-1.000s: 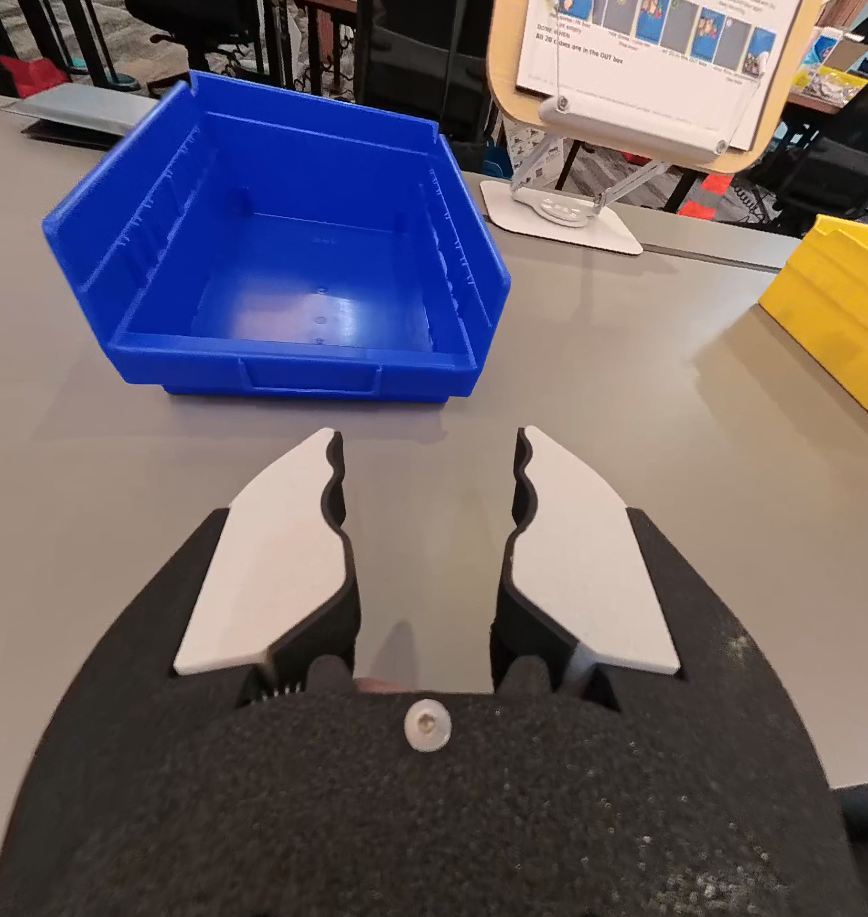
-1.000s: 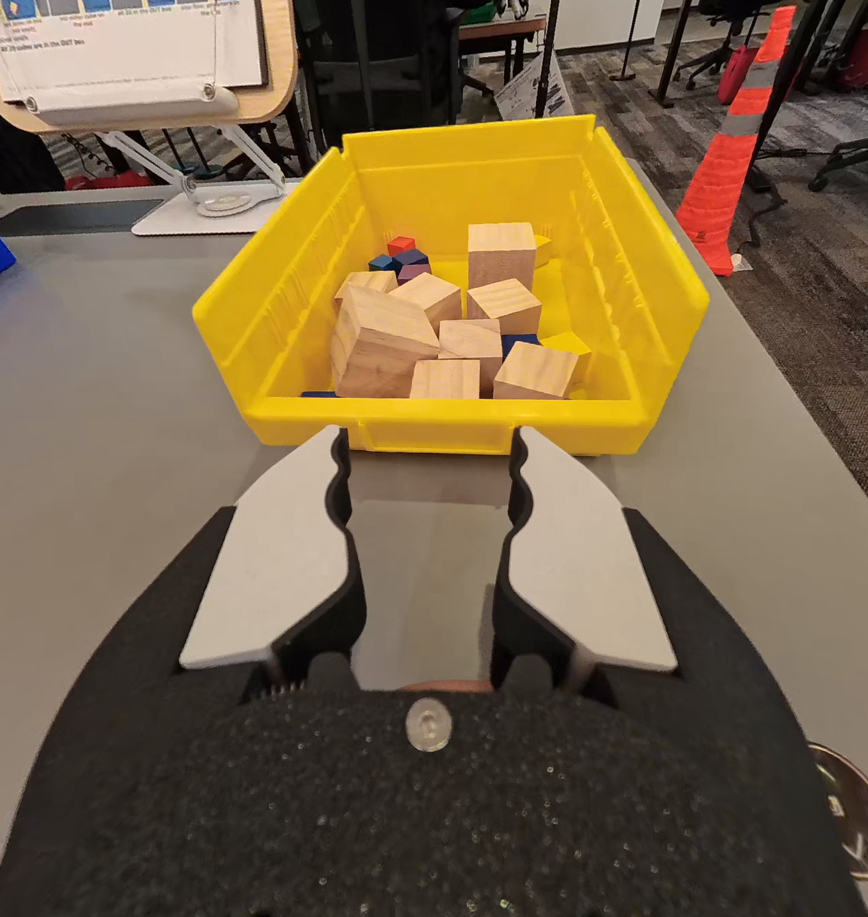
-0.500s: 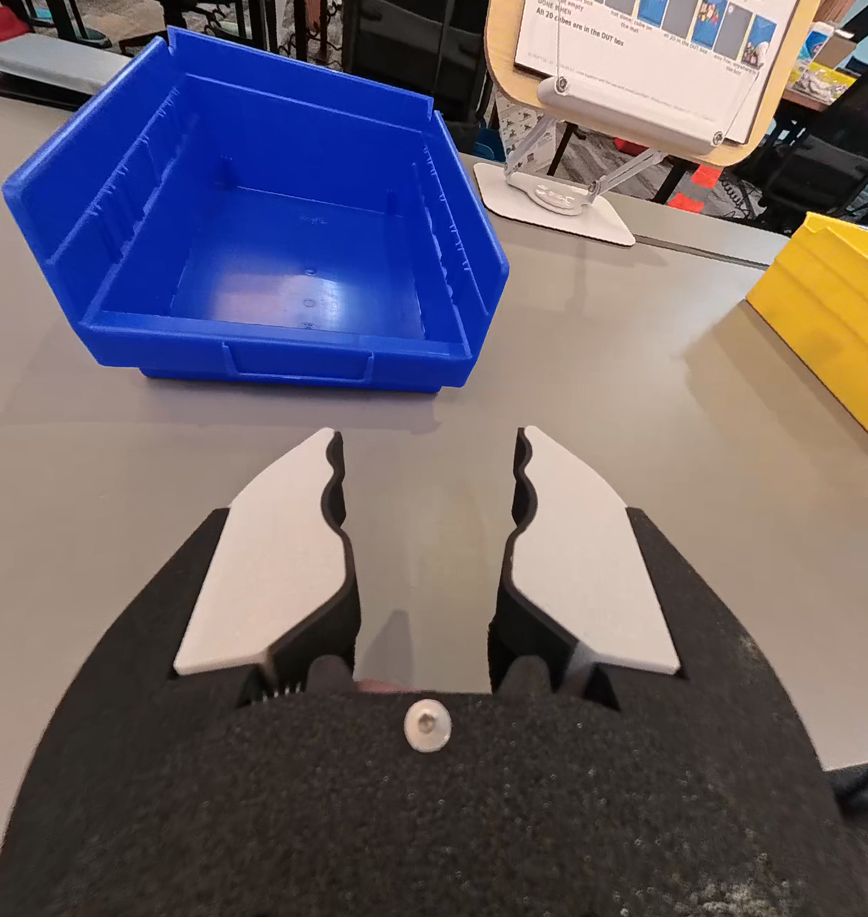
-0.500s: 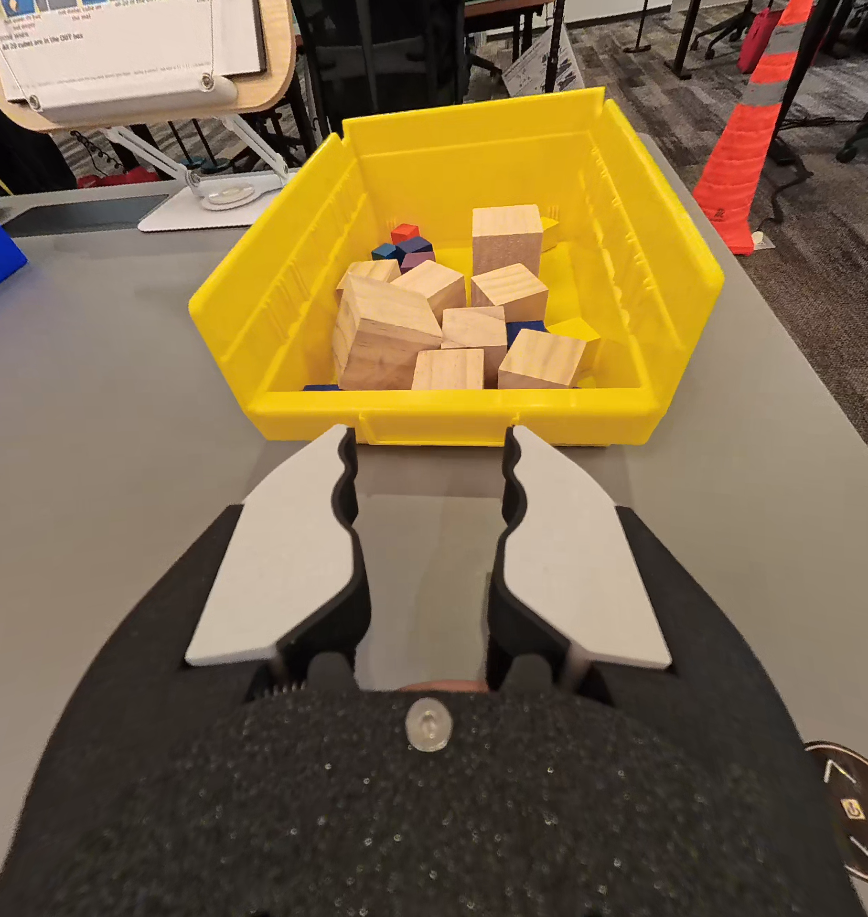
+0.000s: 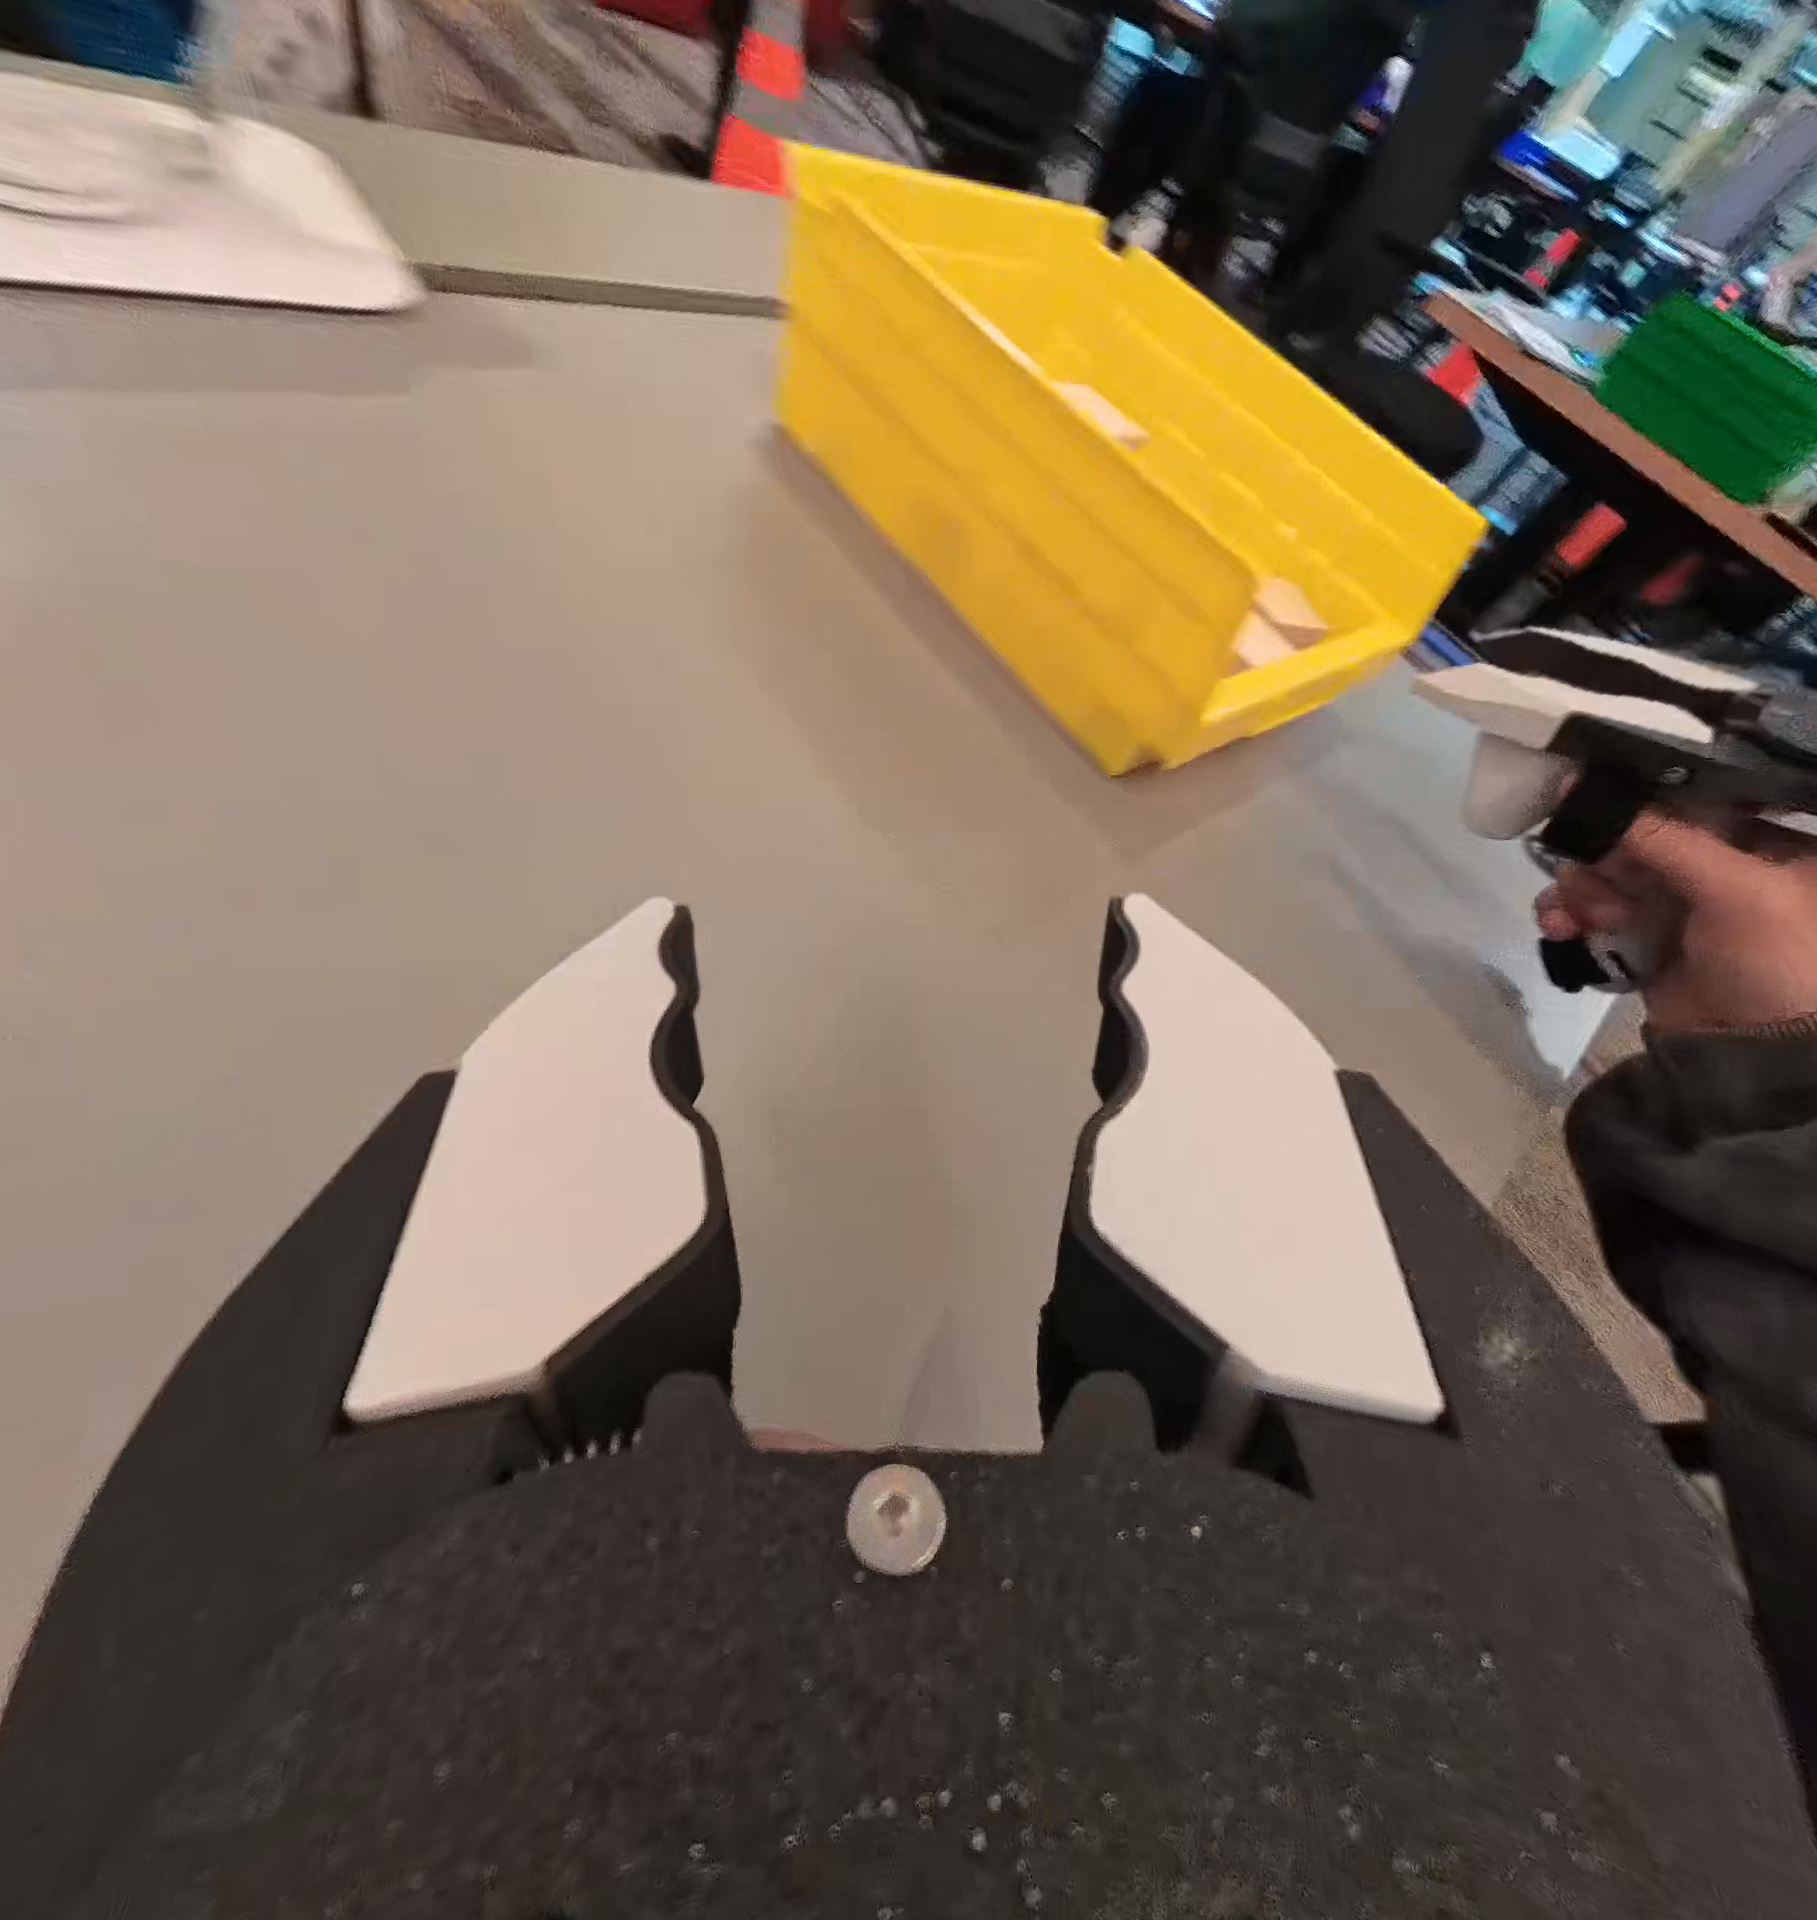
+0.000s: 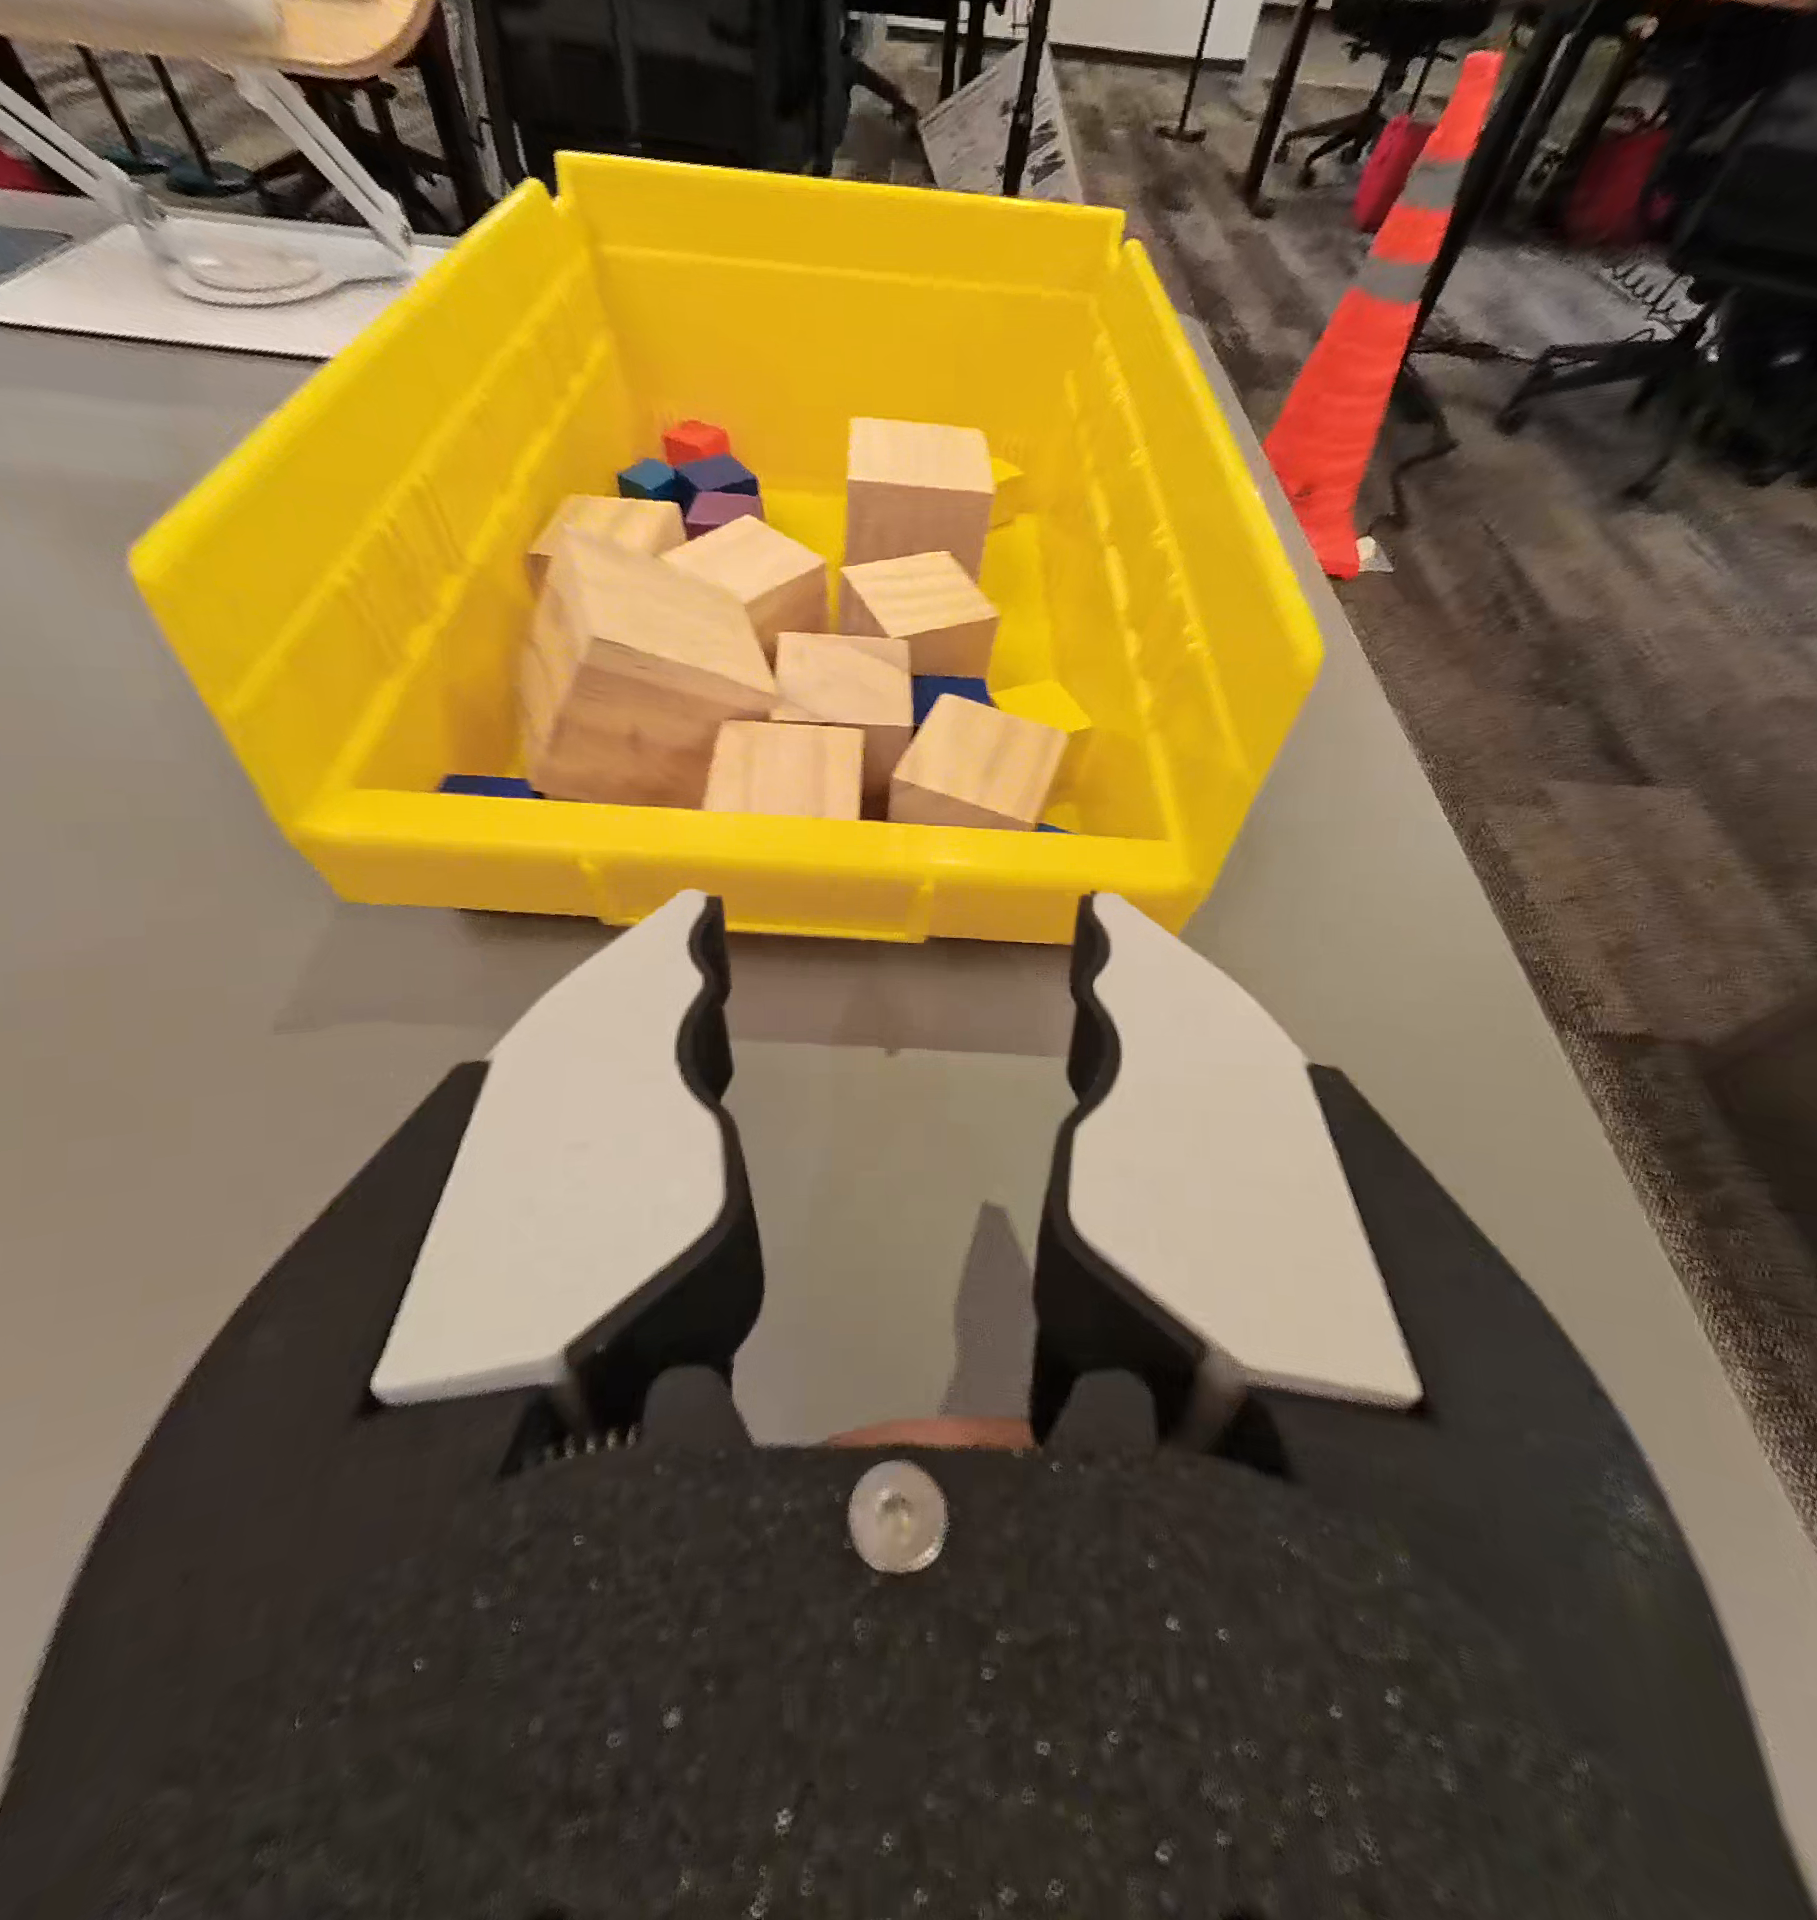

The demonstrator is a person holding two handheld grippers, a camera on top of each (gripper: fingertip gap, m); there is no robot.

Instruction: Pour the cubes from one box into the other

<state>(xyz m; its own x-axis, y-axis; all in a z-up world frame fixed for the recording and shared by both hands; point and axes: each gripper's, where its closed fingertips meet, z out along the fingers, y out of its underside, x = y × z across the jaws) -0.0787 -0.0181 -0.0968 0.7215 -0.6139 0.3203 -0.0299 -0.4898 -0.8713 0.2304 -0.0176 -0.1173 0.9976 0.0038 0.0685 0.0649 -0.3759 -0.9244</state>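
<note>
Approach stage, judged: both claws empty, nothing lifted, cubes not yet poured. Right claw spread wide, tips level with and just short of front lip of yellow box, low over grey desk. Left claw likewise spread wide, empty, over bare desk, aimed toward long side wall of same box but well apart from it. Receiving box not visible in either view. Cubes all inside yellow box: large pale wooden blocks heaped toward front and centre, some tilted on edge, one upright near back; small painted cubes in red, blue and purple clustered at back left. Advised for grasp: close squarely on rigid rim or wall, one claw each side if possible, since heaped load may shift forward on tilting. Low cut-down front wall likely to act as spout; tip slowly over that edge. Box moulded glossy plastic, ribbed walls, flared sides; likely slippery under smooth pads. Wood grain matt, edges sharp. Desk smooth, faintly reflective. Orange traffic cone on carpet beyond desk edge, clear of work.
</note>
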